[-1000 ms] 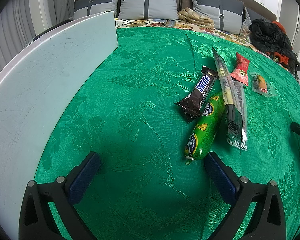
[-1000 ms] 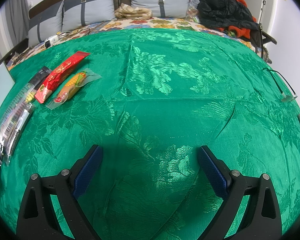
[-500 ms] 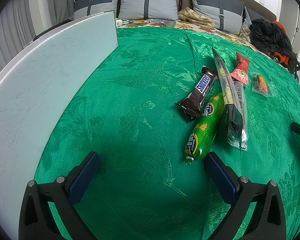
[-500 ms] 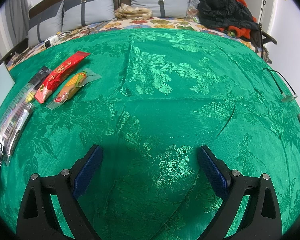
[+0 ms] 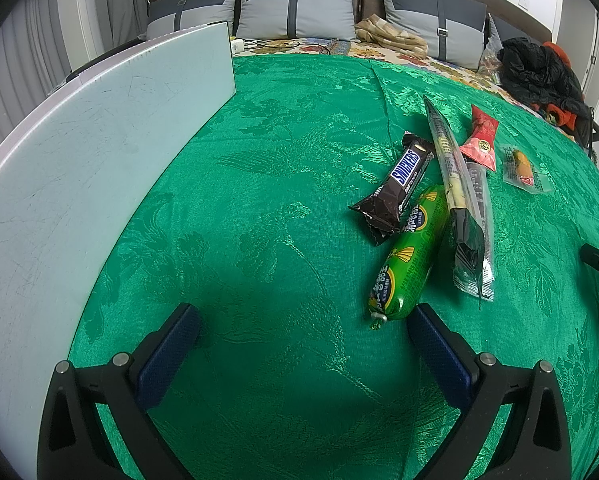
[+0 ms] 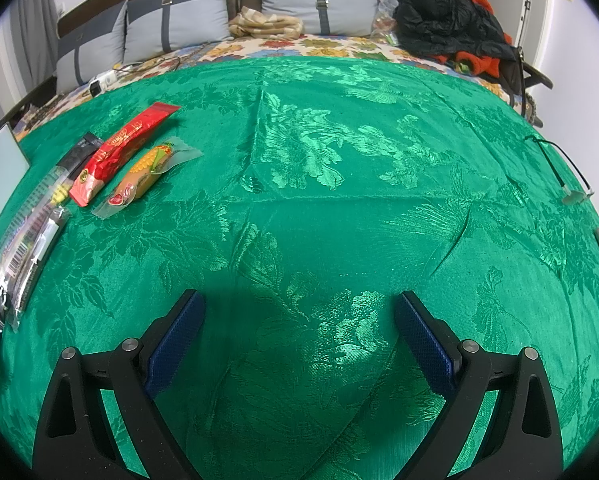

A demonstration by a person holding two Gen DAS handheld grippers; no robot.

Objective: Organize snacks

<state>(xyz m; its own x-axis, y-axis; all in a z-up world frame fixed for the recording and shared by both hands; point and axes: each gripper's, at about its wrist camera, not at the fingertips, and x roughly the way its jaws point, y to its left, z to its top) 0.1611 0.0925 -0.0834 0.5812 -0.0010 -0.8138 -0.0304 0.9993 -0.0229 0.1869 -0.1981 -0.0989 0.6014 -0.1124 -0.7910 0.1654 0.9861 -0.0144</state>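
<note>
Several snacks lie on the green cloth [image 5: 283,184]. A brown Snickers bar [image 5: 399,184] rests against a green sausage tube [image 5: 409,252]. Right of them are a long clear pack [image 5: 459,192], a red packet [image 5: 481,140] and a small corn sausage pack [image 5: 523,166]. My left gripper [image 5: 303,336] is open, its right finger close to the green tube's near end. In the right wrist view the red packet [image 6: 119,152], corn pack [image 6: 147,176] and long clear pack [image 6: 31,232] lie at far left. My right gripper [image 6: 299,320] is open over bare cloth.
A pale flat board [image 5: 79,168] lies along the left side. Grey cushions [image 5: 295,8] and a black and orange garment pile [image 6: 451,28] sit at the back. A thin cable with a small clip [image 6: 571,184] lies at the right edge.
</note>
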